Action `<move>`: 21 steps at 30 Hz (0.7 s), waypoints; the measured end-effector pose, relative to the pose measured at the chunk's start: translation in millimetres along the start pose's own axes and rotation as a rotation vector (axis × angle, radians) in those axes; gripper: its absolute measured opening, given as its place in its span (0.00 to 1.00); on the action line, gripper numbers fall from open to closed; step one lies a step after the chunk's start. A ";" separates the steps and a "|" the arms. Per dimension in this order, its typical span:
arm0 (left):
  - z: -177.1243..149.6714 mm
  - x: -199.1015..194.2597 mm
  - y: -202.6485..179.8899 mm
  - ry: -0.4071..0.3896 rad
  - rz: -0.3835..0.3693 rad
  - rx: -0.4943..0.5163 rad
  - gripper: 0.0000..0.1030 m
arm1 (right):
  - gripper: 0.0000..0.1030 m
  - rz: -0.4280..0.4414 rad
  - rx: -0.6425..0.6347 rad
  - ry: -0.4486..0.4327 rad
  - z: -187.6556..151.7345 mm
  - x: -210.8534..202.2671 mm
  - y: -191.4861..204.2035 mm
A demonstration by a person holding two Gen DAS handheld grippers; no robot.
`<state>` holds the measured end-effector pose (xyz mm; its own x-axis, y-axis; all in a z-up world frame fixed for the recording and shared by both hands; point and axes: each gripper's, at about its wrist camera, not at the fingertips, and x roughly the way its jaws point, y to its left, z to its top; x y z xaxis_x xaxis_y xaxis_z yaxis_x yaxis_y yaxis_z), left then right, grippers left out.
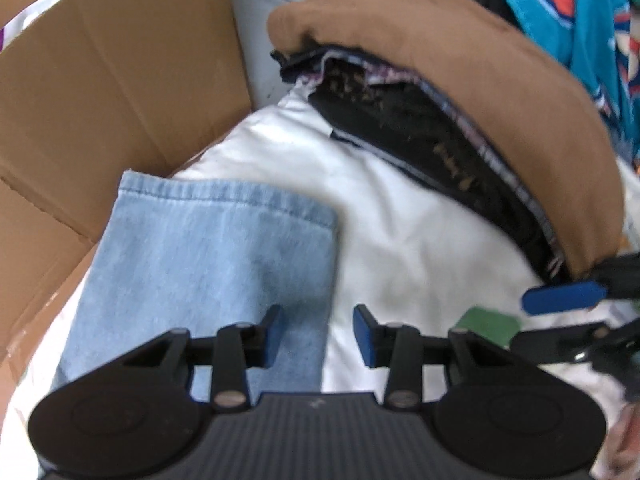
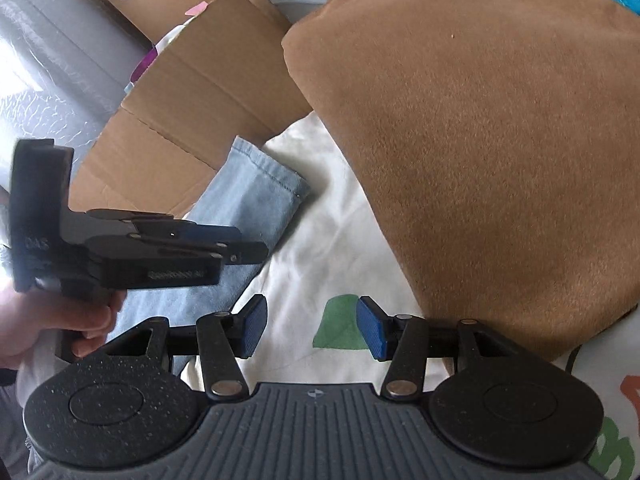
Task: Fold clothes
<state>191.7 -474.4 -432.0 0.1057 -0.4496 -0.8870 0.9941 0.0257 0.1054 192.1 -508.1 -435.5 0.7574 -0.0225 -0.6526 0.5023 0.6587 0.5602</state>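
A light blue denim piece (image 1: 200,248) lies flat on a white cloth (image 1: 400,220), its hemmed end toward the cardboard. My left gripper (image 1: 320,334) hovers open over the denim's right edge, with nothing between its pads. The right gripper (image 2: 312,326) is open above the white cloth (image 2: 320,240), just over a green print patch (image 2: 340,324), and holds nothing. A folded pile topped by a brown garment (image 2: 480,160) rises at the right. In the left wrist view the brown garment (image 1: 460,60) covers dark folded clothes (image 1: 432,140). Each gripper shows in the other's view: right gripper (image 1: 560,318), left gripper (image 2: 244,246).
An open cardboard box flap (image 1: 100,80) stands along the left, close to the denim. A teal printed jersey (image 1: 568,12) hangs at the back right. Grey plastic wrap (image 2: 48,60) lies at the far left. A hand (image 2: 60,320) holds the left gripper's handle.
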 end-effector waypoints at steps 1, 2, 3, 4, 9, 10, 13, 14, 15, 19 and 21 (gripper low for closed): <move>-0.8 3.9 0.9 0.009 -0.003 0.006 0.40 | 0.55 0.000 -0.001 0.002 -0.3 1.3 0.6; -1.8 6.9 2.5 0.013 -0.007 0.006 0.40 | 0.55 0.000 -0.003 0.005 -0.9 2.6 1.1; -3.2 9.3 3.8 0.013 -0.010 0.005 0.40 | 0.55 0.000 -0.004 0.008 -1.2 4.2 1.9; -4.7 11.7 5.1 0.013 -0.012 0.004 0.40 | 0.55 0.000 -0.005 0.013 -0.8 6.6 3.6; -9.9 18.0 3.0 -0.012 -0.008 0.025 0.41 | 0.55 0.005 -0.008 0.030 -4.1 13.2 4.2; -10.2 18.8 3.6 -0.019 -0.009 0.023 0.41 | 0.55 0.006 -0.002 0.030 -4.7 14.7 3.5; -10.0 19.6 5.4 -0.040 -0.003 0.023 0.29 | 0.55 0.006 0.014 0.025 -5.4 18.6 2.1; -10.1 19.2 5.6 -0.044 0.004 0.032 0.25 | 0.55 0.007 0.018 0.024 -5.4 19.7 1.8; -10.2 18.8 5.7 -0.048 0.011 0.041 0.21 | 0.55 0.008 0.021 0.022 -5.4 20.5 1.7; -7.8 11.6 9.3 -0.056 -0.011 0.039 0.06 | 0.55 0.014 0.023 0.018 -5.6 19.8 2.8; -6.5 4.5 12.9 -0.066 -0.035 0.014 0.04 | 0.55 0.017 0.022 0.016 -5.5 19.6 3.3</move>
<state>205.1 -470.3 -437.5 0.0685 -0.5075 -0.8589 0.9967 -0.0037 0.0816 206.3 -502.2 -449.3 0.7594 0.0010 -0.6507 0.4984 0.6419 0.5827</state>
